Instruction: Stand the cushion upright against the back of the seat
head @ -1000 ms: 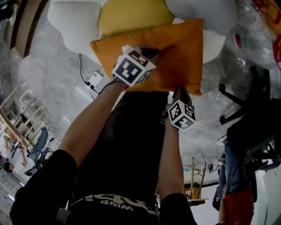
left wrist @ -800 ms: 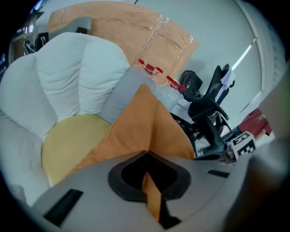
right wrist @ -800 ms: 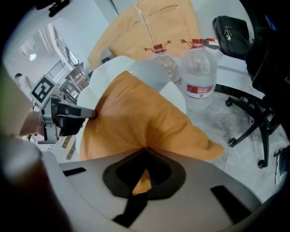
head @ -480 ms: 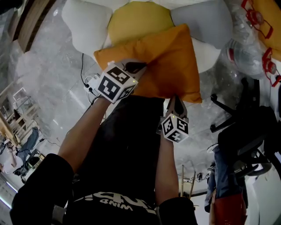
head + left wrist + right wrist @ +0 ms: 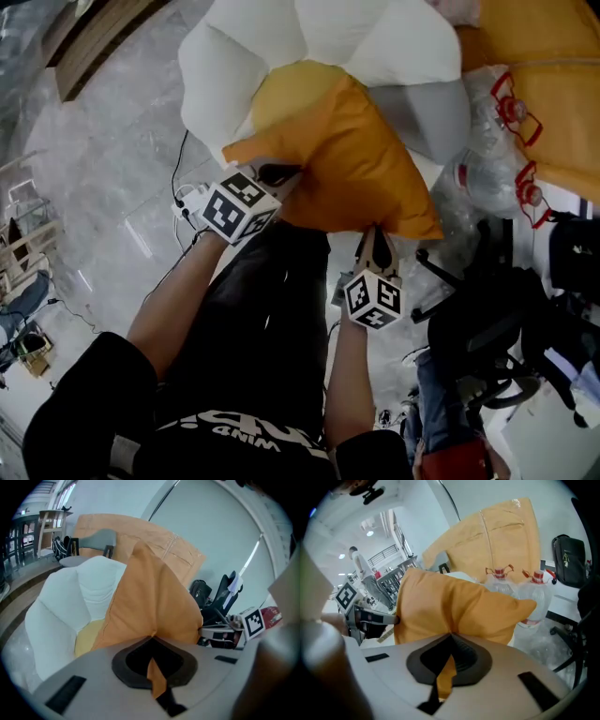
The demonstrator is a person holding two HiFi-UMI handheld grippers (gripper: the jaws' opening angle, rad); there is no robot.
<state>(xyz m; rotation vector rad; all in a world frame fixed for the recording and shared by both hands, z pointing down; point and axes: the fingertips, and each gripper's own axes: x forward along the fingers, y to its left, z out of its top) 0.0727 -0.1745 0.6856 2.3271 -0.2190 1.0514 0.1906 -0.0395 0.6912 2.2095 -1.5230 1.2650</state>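
Cushion (image 5: 361, 164) hangs pinched along its near edge by the left gripper (image 5: 281, 175) and right gripper (image 5: 377, 232), tilted over the white seat (image 5: 220, 75), not yet propped against the back.

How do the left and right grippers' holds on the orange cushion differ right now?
The left gripper pinches the lower edge of the orange cushion near its left corner, by the white chair; the right gripper pinches that edge near the right corner. In the head view the left gripper reaches farther from the person than the right gripper. Both are shut on a fold of cushion fabric.
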